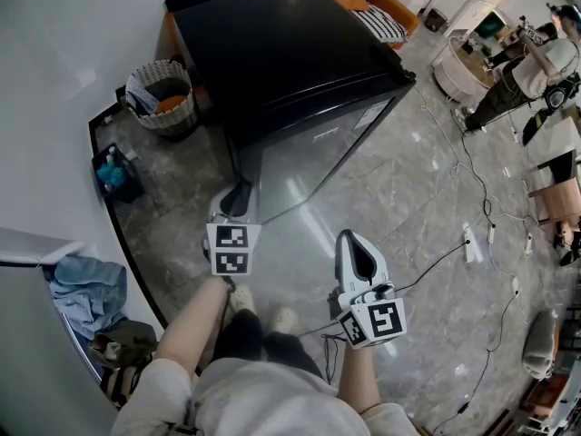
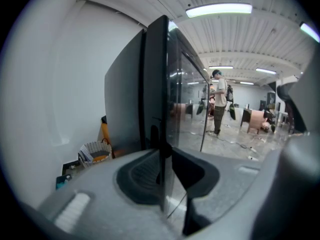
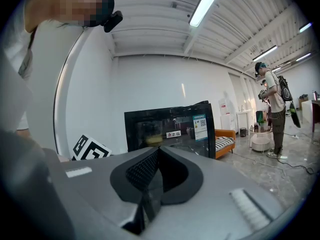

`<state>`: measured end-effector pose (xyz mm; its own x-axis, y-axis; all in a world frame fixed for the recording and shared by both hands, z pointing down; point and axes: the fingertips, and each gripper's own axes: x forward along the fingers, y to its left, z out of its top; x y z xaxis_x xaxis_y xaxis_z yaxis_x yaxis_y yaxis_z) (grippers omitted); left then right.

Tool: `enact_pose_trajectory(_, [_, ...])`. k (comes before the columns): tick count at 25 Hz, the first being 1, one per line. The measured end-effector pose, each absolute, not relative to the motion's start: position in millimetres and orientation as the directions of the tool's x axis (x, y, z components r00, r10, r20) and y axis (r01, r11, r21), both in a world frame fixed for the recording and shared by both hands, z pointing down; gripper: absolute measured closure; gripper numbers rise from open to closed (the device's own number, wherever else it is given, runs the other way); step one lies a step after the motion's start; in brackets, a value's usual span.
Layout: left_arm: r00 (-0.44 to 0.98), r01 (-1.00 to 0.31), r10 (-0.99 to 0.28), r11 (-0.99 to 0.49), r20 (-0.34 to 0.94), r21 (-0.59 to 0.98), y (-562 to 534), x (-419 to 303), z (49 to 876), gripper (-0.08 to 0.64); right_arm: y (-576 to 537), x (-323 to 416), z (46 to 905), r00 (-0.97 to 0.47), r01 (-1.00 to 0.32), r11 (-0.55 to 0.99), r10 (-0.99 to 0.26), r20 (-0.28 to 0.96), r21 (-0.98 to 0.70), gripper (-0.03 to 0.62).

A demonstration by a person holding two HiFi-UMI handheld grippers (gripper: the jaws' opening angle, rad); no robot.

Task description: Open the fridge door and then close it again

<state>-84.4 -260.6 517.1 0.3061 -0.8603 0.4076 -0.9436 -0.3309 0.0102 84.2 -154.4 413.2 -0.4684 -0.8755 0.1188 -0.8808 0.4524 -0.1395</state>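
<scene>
Two claws in play. The left gripper (image 1: 239, 196) sits at the front corner of the black fridge (image 1: 290, 53), on the wall side. Its jaws are clamped on the free edge of the glass fridge door (image 1: 318, 157), which runs straight up between them. The right gripper (image 1: 356, 245) hangs off to the right, well apart from the fridge, jaws together and nothing in them. A blue-white sticker (image 3: 200, 125) with a QR square is on the glass, with a small red-white tag (image 3: 173, 134) beside it; the print is too small to read. Can't tell if the door is ajar. Inside is dim behind reflections.
</scene>
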Motion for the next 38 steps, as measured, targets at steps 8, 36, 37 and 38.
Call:
enact_pose_trajectory(8, [0.319, -0.937, -0.855, -0.349, 0.409, 0.0, -262, -83, 517, 0.483, -158, 84, 411, -0.472, -0.879, 0.456, -0.874, 0.114, -0.14, 0.603])
enact_pose_trajectory(36, [0.334, -0.939, -0.91, -0.344, 0.245, 0.001, -142, -94, 420, 0.558, -110, 61, 358, -0.568, -0.821, 0.563, -0.822, 0.041, -0.095, 0.603])
enact_pose_trajectory(37, [0.332, -0.94, -0.913, -0.341, 0.236, 0.005, -137, -95, 415, 0.558, -108, 60, 356, -0.571, -0.819, 0.566, -0.82, 0.038, -0.092, 0.603])
enact_pose_trajectory(38, [0.33, -0.941, -0.916, -0.337, 0.227, 0.009, -133, -96, 411, 0.558, -105, 59, 354, -0.575, -0.817, 0.57, -0.817, 0.036, -0.088, 0.603])
